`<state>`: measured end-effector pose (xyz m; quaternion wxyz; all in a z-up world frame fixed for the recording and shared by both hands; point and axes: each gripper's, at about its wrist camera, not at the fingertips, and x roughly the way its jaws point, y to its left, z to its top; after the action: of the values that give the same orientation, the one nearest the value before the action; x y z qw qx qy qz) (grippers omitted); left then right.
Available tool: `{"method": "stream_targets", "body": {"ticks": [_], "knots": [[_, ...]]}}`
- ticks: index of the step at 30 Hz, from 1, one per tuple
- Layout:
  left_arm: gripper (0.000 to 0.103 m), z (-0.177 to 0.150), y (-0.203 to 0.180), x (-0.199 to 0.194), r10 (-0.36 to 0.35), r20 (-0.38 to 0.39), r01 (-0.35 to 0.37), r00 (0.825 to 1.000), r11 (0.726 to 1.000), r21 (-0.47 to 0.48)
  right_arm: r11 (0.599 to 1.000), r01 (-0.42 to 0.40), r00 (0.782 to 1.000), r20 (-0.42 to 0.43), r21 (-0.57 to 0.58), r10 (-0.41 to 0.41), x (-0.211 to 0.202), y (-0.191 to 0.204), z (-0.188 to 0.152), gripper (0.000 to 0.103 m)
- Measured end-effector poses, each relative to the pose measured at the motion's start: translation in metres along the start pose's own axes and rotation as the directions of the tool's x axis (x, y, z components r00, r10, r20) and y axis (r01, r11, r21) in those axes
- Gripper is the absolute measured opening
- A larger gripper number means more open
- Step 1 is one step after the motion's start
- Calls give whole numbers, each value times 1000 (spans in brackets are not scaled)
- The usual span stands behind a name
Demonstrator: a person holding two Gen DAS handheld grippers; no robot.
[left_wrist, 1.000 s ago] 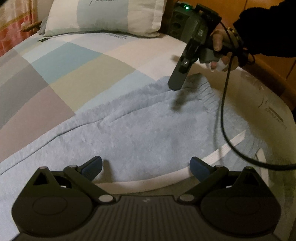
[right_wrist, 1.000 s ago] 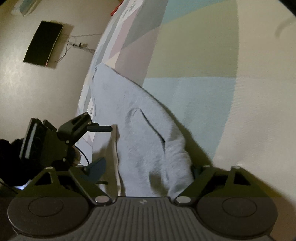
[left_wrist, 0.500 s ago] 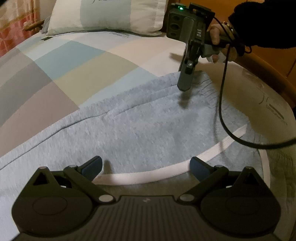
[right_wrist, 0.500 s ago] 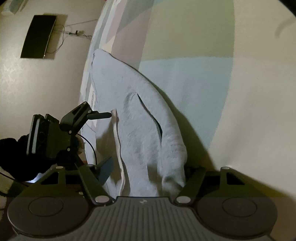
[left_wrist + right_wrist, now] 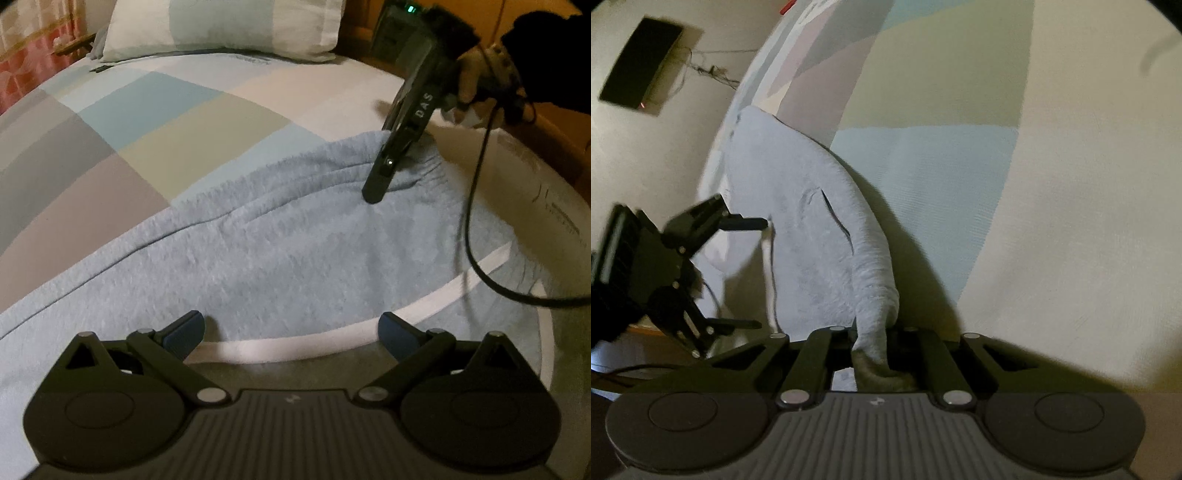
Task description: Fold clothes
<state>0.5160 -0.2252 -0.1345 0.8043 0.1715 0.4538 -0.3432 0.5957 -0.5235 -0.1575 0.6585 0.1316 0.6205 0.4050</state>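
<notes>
A light blue fleece garment [image 5: 277, 251] with a white stripe [image 5: 436, 299] lies spread on the bed. My left gripper [image 5: 291, 325] hovers low over its near part, open, with the white stripe running between the blue pads [image 5: 184, 330]. In the right wrist view the left gripper [image 5: 761, 273] shows from the side, fingers wide apart. My right gripper [image 5: 380, 181] is at the garment's far ribbed end and is shut on a bunch of that fabric. In its own view the right gripper [image 5: 875, 343] has the cloth [image 5: 805, 236] pinched between closed fingers.
The bed has a patchwork sheet [image 5: 147, 129] and a pillow [image 5: 221, 26] at its head. A wooden bed frame [image 5: 554, 129] runs along the right. A black cable [image 5: 476, 240] hangs from the right gripper across the garment. A dark flat object [image 5: 639, 62] lies on the floor beside the bed.
The right gripper's fingers closed on the garment's far ribbed end and the fabric there has gathered into folds. The left gripper stayed where it was, still open.
</notes>
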Motion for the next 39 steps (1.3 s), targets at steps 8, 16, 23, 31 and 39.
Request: {"method": "stream_targets", "body": {"ticks": [8, 16, 23, 31, 39], "knots": [[99, 2, -8, -4, 33, -6, -32, 999, 998, 59, 861, 453, 891, 140, -230, -431, 9, 84, -28, 11], [99, -2, -16, -9, 81, 10, -81, 997, 992, 92, 680, 665, 746, 285, -309, -601, 34, 131, -61, 11], [80, -12, -19, -17, 101, 13, -102, 995, 985, 142, 605, 691, 722, 328, -396, -609, 48, 173, -84, 10], [71, -19, -24, -22, 181, 29, -181, 983, 943, 279, 561, 692, 716, 330, -454, -615, 64, 205, -109, 10], [73, -20, -16, -15, 369, 113, -381, 922, 825, 418, 561, 696, 713, 339, -449, -613, 62, 215, -120, 10]]}}
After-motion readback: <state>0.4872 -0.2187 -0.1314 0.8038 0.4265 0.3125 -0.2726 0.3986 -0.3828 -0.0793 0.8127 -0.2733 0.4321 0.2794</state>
